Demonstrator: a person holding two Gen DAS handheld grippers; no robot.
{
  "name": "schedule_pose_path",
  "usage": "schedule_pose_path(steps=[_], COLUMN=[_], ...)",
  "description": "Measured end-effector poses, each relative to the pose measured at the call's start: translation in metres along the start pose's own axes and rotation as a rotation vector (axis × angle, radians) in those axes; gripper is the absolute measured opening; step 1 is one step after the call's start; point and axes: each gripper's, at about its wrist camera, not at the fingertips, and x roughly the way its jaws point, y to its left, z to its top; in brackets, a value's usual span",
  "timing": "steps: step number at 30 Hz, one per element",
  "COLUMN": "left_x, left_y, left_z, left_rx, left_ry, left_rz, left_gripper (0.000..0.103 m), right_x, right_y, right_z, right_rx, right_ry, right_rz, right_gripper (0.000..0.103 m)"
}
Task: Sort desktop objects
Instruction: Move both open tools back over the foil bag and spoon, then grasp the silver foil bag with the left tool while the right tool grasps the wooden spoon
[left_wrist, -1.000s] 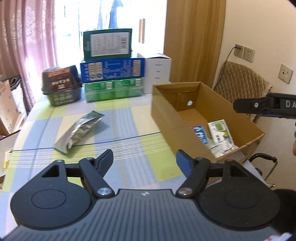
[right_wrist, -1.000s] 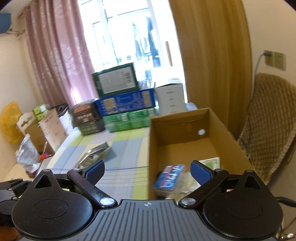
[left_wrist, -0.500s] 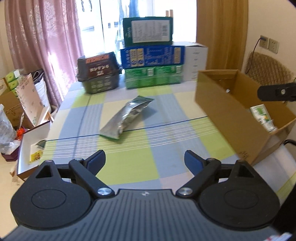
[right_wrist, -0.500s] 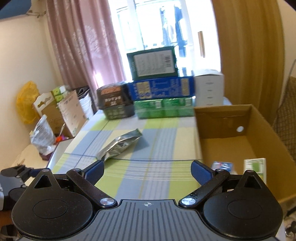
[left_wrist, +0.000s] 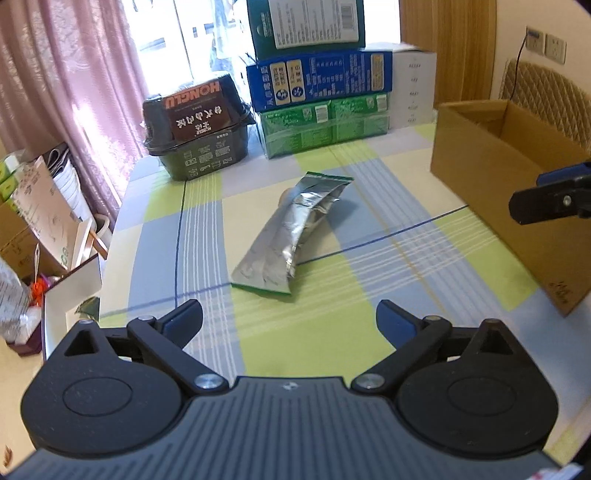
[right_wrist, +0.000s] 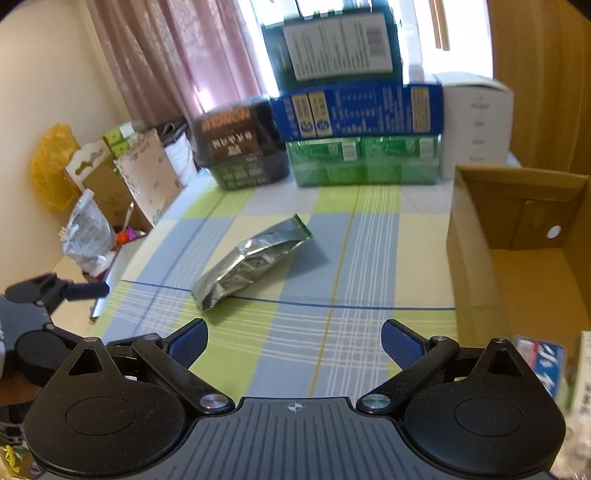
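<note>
A crumpled silver foil pouch (left_wrist: 293, 230) with green ends lies on the checked tablecloth (left_wrist: 332, 332), a short way ahead of my left gripper (left_wrist: 290, 319). That gripper's jaws are opening wide, with nothing between them. In the right wrist view the same pouch (right_wrist: 251, 264) lies ahead and left of my right gripper (right_wrist: 295, 339), which is open and empty. An open cardboard box (left_wrist: 509, 184) stands on the table's right side. At the right wrist view's lower right edge, a blue-and-white packet (right_wrist: 543, 363) lies inside the box (right_wrist: 517, 258).
Stacked cartons, green (left_wrist: 325, 122), blue (left_wrist: 319, 81) and dark green (left_wrist: 306, 26), line the table's far edge beside a white box (left_wrist: 413, 88) and a dark lidded tub (left_wrist: 197, 125). Cardboard and bags (right_wrist: 110, 192) crowd the floor left of the table. A wicker chair (left_wrist: 546, 96) stands behind the cardboard box.
Both grippers have swung left, away from the cardboard box and toward the foil pouch, dropping lower. The left jaws have spread wider. The pouch has not moved.
</note>
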Motion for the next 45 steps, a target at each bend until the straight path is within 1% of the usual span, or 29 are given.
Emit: schedule_pose_path(steps=[6,12,16,22,24,26,30,31,32,33,34,35,36,38,39,41,45], left_x=[0.048,0.093,0.118,0.148,0.158,0.166,0.179,0.182,0.185,0.188,0.189,0.19,0.191,0.19,0.187,0.182,0.167], left_y=[0.013,0.017,0.015,0.007,0.008,0.008,0.004,0.002,0.001,-0.001,-0.003,-0.003,-0.002,0.002,0.003,0.008,0.021], left_z=[0.023,0.042,0.054,0.07,0.076,0.081,0.087,0.087,0.087,0.087,0.087,0.087,0.088,0.09,0.091,0.092,0.093], left_rx=[0.054,0.112,0.151,0.236,0.246,0.256,0.291,0.301,0.313,0.326,0.338,0.34,0.331,0.307,0.297,0.278,0.249], left_ry=[0.02,0.049,0.078,0.117,0.134,0.144,0.167,0.174,0.183,0.187,0.188,0.192,0.197,0.209,0.213,0.223,0.227], left_rz=[-0.022,-0.074,-0.098,-0.122,-0.123,-0.121,-0.13,-0.133,-0.132,-0.123,-0.107,-0.103,-0.106,-0.108,-0.104,-0.098,-0.087], left_gripper=[0.099,0.097,0.094,0.089,0.085,0.074,0.07,0.066,0.058,0.054,0.046,0.043,0.042,0.035,0.033,0.027,0.02], right_x=[0.049,0.083,0.1,0.122,0.128,0.132,0.138,0.139,0.139,0.14,0.14,0.14,0.14,0.139,0.138,0.135,0.132], right_y=[-0.018,-0.033,-0.035,-0.038,-0.038,-0.039,-0.042,-0.043,-0.043,-0.043,-0.044,-0.044,-0.044,-0.044,-0.044,-0.041,-0.03], right_z=[0.021,0.033,0.038,0.042,0.042,0.041,0.038,0.038,0.037,0.036,0.036,0.036,0.035,0.035,0.036,0.038,0.042], right_rx=[-0.018,-0.057,-0.106,-0.109,-0.111,-0.112,-0.107,-0.106,-0.107,-0.107,-0.107,-0.106,-0.104,-0.098,-0.097,-0.099,-0.101], right_ry=[0.05,0.09,0.102,0.131,0.137,0.142,0.15,0.152,0.154,0.156,0.157,0.157,0.156,0.156,0.154,0.147,0.133], right_rz=[-0.026,-0.041,-0.068,-0.082,-0.082,-0.082,-0.086,-0.086,-0.087,-0.087,-0.089,-0.09,-0.091,-0.092,-0.09,-0.086,-0.069], right_gripper=[0.098,0.098,0.098,0.098,0.098,0.098,0.098,0.098,0.098,0.098,0.098,0.098,0.098,0.098,0.098,0.098,0.098])
